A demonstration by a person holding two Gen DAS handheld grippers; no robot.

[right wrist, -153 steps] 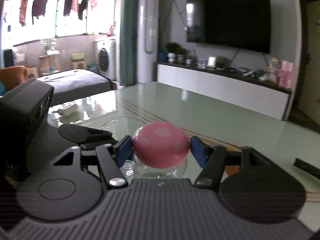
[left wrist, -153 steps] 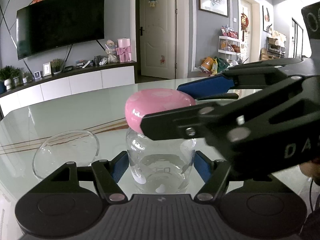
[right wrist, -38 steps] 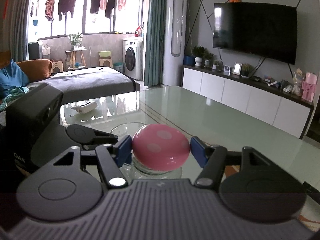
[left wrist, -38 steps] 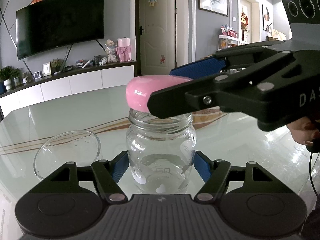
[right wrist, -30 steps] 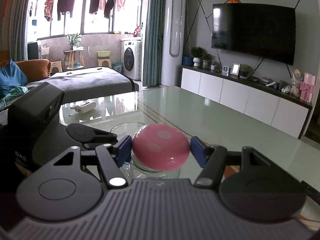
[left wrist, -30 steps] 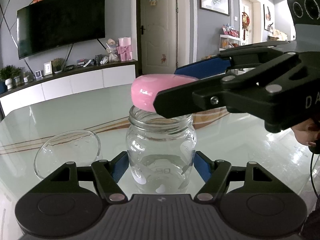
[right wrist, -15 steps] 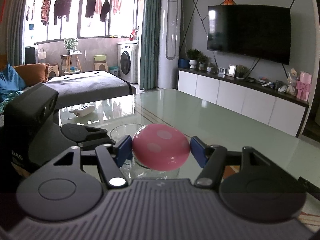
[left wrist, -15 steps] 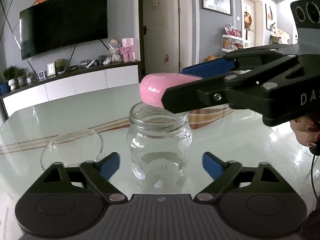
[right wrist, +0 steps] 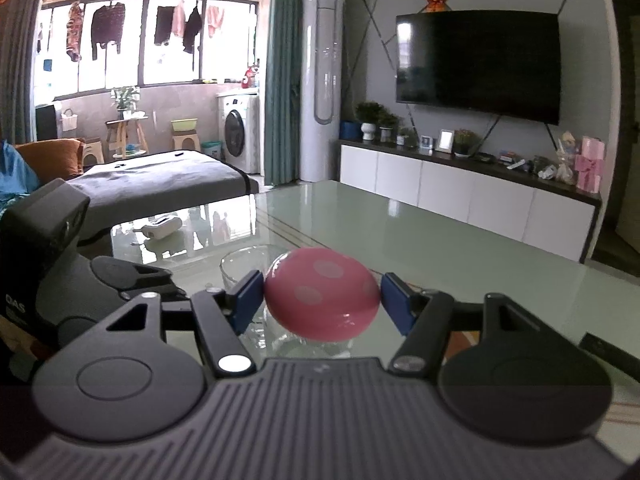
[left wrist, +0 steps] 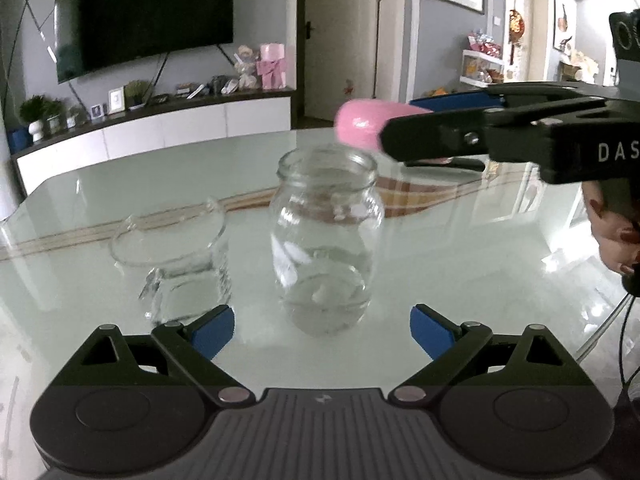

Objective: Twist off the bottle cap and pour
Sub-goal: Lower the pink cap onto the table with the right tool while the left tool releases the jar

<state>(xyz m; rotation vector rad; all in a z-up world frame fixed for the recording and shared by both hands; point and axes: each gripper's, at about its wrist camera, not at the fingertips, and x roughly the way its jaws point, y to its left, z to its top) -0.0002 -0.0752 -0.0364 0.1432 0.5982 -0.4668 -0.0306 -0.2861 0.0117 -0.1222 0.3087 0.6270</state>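
A clear glass jar (left wrist: 326, 240) with a little water stands open on the glass table (left wrist: 460, 264). My left gripper (left wrist: 322, 330) is open, its blue pads either side of the jar's base and drawn back from it. My right gripper (right wrist: 322, 296) is shut on the pink dotted cap (right wrist: 322, 294) and holds it in the air. In the left wrist view the cap (left wrist: 358, 126) is above and to the right of the jar's mouth. A clear glass bowl (left wrist: 170, 240) stands left of the jar; it also shows in the right wrist view (right wrist: 246, 264).
A TV cabinet (left wrist: 160, 128) and a wall TV (left wrist: 144, 16) lie beyond the table's far edge. A dark remote (right wrist: 606, 350) lies on the table at the right. The person's hand (left wrist: 614, 240) is at the right edge.
My left gripper has opened, let go of the jar and drawn back. My right gripper has lifted the cap off the jar and carried it up and to the right.
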